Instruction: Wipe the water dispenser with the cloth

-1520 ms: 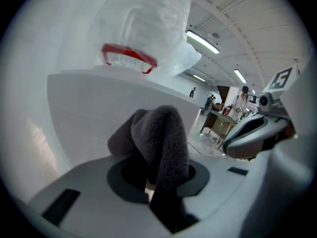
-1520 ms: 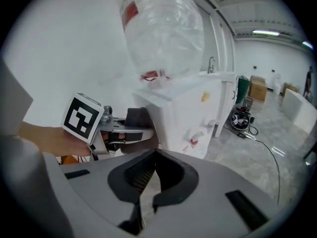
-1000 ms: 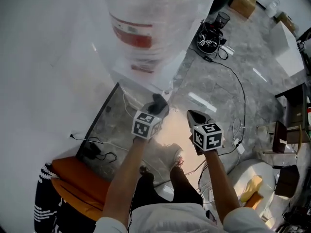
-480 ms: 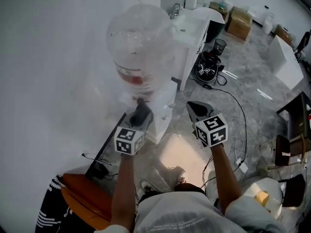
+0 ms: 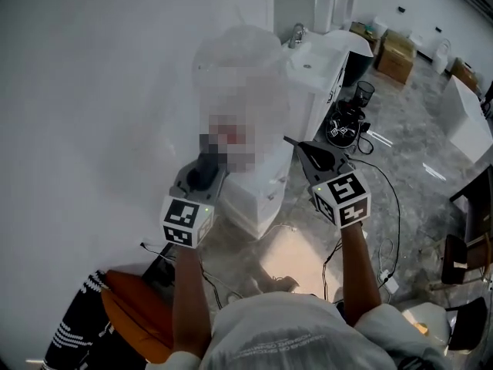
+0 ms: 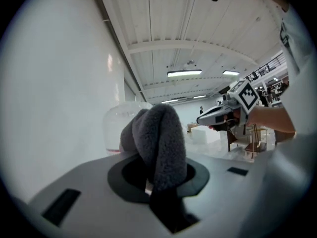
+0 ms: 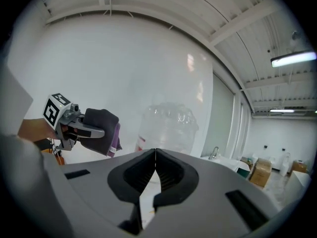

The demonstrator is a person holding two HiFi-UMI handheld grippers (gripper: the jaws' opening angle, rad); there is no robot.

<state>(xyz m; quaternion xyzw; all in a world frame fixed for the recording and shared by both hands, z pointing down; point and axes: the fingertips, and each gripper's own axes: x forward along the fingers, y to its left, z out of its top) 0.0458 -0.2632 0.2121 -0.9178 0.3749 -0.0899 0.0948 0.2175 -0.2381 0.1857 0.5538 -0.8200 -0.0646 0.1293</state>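
Left gripper view: cloth [image 6: 158, 140] clamped in L hand-held gripper [image 5: 202, 174], bunched fwd so pile meets surface first; raised beside water dispenser [image 5: 258, 195], contact unconfirmed. R hand-held gripper [image 5: 302, 149] closed, empty, held aside

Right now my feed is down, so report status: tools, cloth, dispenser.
Left tool shut on grey cloth, up beside water dispenser; contact unclear. Right tool shut, empty. Nothing in the way.

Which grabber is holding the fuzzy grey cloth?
The left gripper is: its jaws are shut on the dark grey cloth. The right gripper has its jaws pressed together with nothing between them.
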